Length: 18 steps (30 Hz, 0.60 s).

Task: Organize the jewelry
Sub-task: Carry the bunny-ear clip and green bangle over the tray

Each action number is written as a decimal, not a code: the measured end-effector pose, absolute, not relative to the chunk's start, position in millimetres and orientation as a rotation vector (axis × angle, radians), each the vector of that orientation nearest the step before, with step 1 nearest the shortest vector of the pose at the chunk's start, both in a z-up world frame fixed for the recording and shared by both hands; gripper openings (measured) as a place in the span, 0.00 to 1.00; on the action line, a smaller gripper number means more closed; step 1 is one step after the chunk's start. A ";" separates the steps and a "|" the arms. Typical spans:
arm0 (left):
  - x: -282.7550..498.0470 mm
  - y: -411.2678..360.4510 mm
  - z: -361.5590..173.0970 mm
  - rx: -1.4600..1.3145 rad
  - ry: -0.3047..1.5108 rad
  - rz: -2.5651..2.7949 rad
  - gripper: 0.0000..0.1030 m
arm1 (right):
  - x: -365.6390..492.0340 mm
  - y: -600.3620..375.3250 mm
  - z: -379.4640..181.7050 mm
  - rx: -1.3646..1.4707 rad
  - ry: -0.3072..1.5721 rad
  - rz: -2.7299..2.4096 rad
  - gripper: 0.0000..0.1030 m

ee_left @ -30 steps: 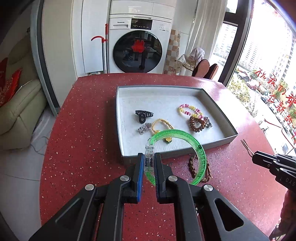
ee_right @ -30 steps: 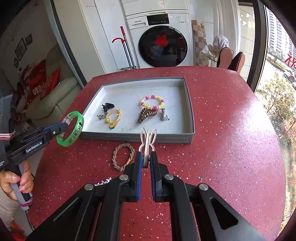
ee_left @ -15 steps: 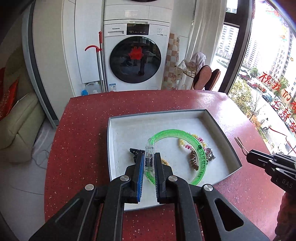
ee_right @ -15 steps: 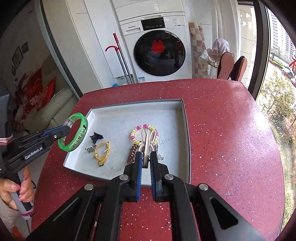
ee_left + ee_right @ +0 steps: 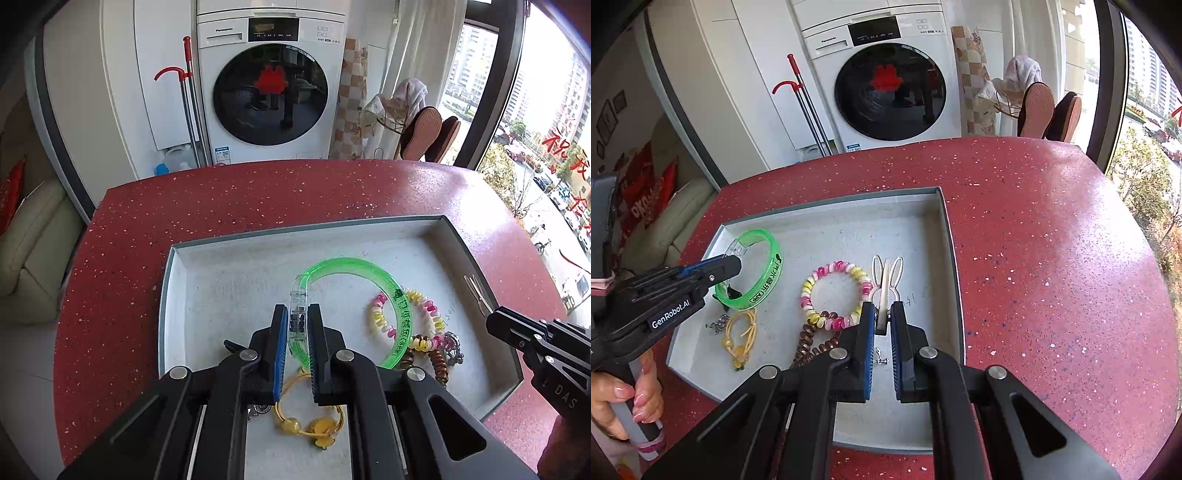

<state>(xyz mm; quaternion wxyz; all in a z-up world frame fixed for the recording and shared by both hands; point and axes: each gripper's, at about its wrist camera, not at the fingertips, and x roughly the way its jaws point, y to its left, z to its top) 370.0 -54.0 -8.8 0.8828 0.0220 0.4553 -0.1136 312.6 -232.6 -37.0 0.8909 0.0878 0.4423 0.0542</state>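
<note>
Green bangle (image 5: 369, 295) and white rabbit clip (image 5: 886, 280) pinched in my hand-held grippers, over the tray (image 5: 827, 210).
Placing step; next, lower both inside the tray and release.

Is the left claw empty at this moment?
No, the left claw is shut on the green bangle, holding it over the grey tray.

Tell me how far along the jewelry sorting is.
Several pieces already lie in the tray: a pink-yellow bracelet, a yellow cord. The left claw holds the green bangle over it, the right claw a bunny clip. Both await release.
</note>
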 end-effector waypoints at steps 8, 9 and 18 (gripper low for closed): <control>381.9 -67.0 -35.4 0.087 0.977 -0.206 0.28 | 326.4 -234.1 -52.5 0.174 0.927 0.093 0.09; 382.7 -68.6 -37.2 0.092 0.979 -0.204 0.28 | 327.3 -234.2 -54.5 0.172 0.930 0.090 0.09; 381.5 -78.8 -43.5 0.172 0.963 -0.181 0.28 | 330.9 -235.9 -69.2 0.165 0.964 0.073 0.09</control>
